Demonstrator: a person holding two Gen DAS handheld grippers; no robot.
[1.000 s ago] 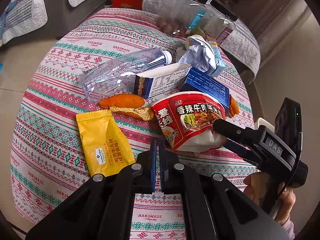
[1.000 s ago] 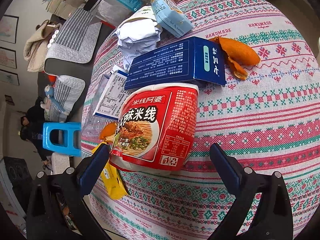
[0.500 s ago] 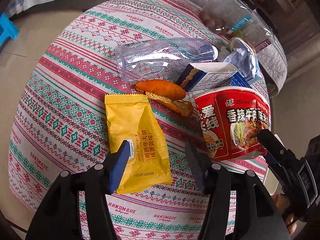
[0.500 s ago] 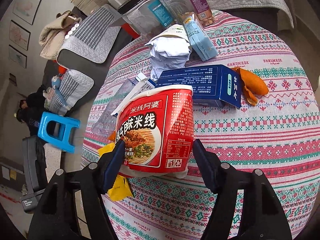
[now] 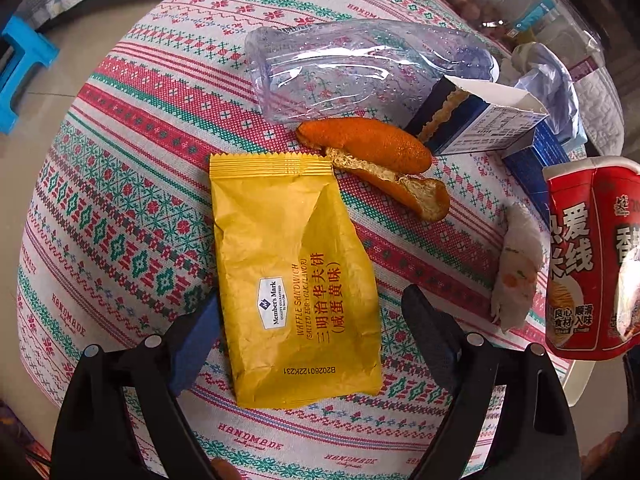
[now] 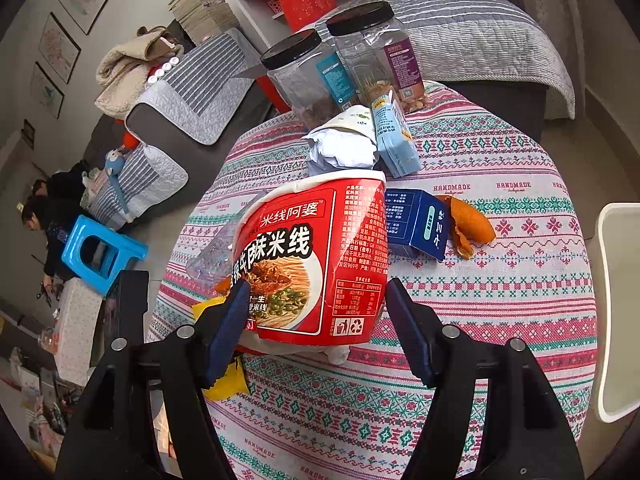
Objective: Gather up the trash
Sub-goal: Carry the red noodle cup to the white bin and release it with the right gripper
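Your right claw point(image 6: 316, 320) grips the red paper noodle cup point(image 6: 316, 256); your left claw point(image 5: 308, 332), just spread wide, straddles the flat yellow snack packet point(image 5: 292, 272) on the counter point(image 5: 120, 200).

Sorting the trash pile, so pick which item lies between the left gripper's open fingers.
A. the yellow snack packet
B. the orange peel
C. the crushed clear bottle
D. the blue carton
A: in the left wrist view the yellow snack packet lies flat on the tablecloth between the left gripper fingers, untouched.
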